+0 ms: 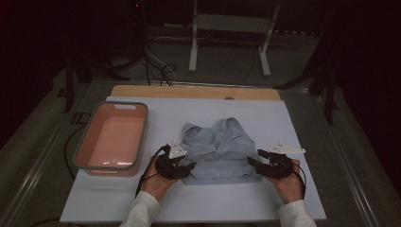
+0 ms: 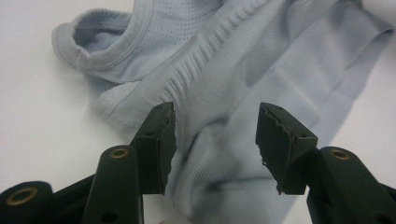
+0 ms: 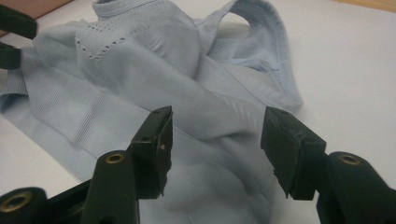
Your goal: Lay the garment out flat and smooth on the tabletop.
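Here the top (image 1: 218, 150) lies bunched mid-mat (image 1: 302, 142), its near hem toward the person. Both grippers flank that hem, the left gripper (image 1: 189, 167) at the top's left corner and the right gripper (image 1: 253, 162) at its right; each has its jaws apart, cloth between them but unpinched, probably so the corners can be taken evenly. A pink tub (image 1: 112, 137) stands left of the top, apart from it; nothing blocks either hand.

Matt ribbed-knit cloth garment (image 1: 220, 151)

light: dim high view, dark surroundings | gripper views: brighter, soft shadows, slightly blurred
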`<state>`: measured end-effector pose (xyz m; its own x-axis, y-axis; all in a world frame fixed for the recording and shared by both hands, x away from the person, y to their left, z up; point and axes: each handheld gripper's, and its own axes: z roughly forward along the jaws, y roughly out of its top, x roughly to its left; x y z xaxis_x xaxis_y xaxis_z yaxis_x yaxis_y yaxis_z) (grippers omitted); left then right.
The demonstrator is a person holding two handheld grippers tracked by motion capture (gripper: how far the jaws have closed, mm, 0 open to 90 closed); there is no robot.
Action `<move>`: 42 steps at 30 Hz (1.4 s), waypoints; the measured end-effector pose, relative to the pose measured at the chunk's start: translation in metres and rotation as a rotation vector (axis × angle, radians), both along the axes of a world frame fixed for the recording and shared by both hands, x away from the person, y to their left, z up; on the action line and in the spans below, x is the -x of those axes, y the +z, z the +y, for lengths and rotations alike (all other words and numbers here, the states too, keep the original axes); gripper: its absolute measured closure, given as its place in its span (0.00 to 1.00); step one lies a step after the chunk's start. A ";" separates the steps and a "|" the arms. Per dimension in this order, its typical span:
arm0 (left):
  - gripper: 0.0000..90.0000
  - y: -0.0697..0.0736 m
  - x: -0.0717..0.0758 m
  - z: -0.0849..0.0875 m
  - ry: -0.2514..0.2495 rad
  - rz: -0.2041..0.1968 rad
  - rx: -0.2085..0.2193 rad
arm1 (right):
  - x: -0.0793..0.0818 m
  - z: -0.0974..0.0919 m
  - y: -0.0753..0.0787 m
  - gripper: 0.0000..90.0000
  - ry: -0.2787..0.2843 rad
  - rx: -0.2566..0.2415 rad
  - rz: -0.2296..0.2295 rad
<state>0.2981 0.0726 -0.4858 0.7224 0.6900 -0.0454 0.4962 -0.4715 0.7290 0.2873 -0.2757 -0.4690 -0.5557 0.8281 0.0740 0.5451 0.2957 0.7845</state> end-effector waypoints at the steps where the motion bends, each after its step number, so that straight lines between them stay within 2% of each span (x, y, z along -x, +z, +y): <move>1: 0.59 -0.001 -0.002 -0.001 -0.003 0.004 -0.010 | -0.001 0.002 -0.001 0.49 0.005 0.003 0.001; 4: 0.78 -0.006 -0.005 -0.003 -0.017 0.033 -0.024 | -0.006 0.007 -0.004 0.50 0.020 0.013 0.001; 6: 0.89 -0.005 -0.003 -0.003 -0.028 0.034 -0.033 | -0.009 0.012 -0.006 0.52 0.028 0.029 -0.002; 8: 0.94 -0.003 0.001 -0.002 -0.035 0.027 -0.024 | -0.012 0.016 -0.008 0.55 0.033 0.034 -0.005; 12: 0.96 0.002 0.013 0.006 -0.068 0.022 -0.036 | -0.014 0.023 -0.013 0.69 0.054 0.050 0.009; 15: 0.96 0.003 0.018 0.012 -0.064 0.025 -0.027 | -0.012 0.027 -0.013 0.89 0.086 0.060 0.011; 17: 0.97 0.003 0.020 0.019 -0.051 0.022 -0.028 | -0.010 0.027 -0.012 0.96 0.105 0.056 0.014; 18: 0.97 0.003 0.020 0.019 -0.051 0.022 -0.028 | -0.010 0.027 -0.012 0.96 0.105 0.056 0.014; 19: 0.97 0.004 0.019 0.029 -0.003 0.017 -0.012 | -0.009 0.028 -0.012 0.99 0.117 0.058 0.016; 22: 0.97 0.004 0.016 0.039 0.045 0.021 0.006 | -0.005 0.031 -0.010 1.00 0.150 0.062 0.020; 27: 0.97 0.005 0.014 0.043 0.060 0.020 0.008 | -0.003 0.033 -0.010 1.00 0.158 0.069 0.019; 28: 0.97 0.005 0.014 0.042 0.064 0.015 0.002 | -0.003 0.034 -0.010 1.00 0.155 0.070 0.018; 32: 0.97 0.006 0.011 0.047 0.122 -0.001 -0.007 | -0.005 0.032 -0.010 0.68 0.100 0.075 0.010; 34: 0.97 0.007 0.010 0.050 0.138 0.005 0.003 | -0.006 0.030 -0.012 0.59 0.071 0.073 0.018; 37: 0.96 0.008 0.012 0.051 0.132 0.001 0.000 | -0.008 0.029 -0.013 0.51 0.051 0.077 0.018; 39: 0.94 0.009 0.014 0.051 0.128 0.000 0.005 | -0.008 0.029 -0.013 0.49 0.047 0.079 0.015; 42: 0.82 0.013 0.020 0.051 0.102 -0.016 0.036 | -0.008 0.030 -0.013 0.46 0.049 0.076 0.016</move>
<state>0.2782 0.1232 -0.4729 0.6495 0.7579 -0.0608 0.5283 -0.3924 0.7529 0.2951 -0.2460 -0.4823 -0.5951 0.8033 0.0214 0.5407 0.3806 0.7502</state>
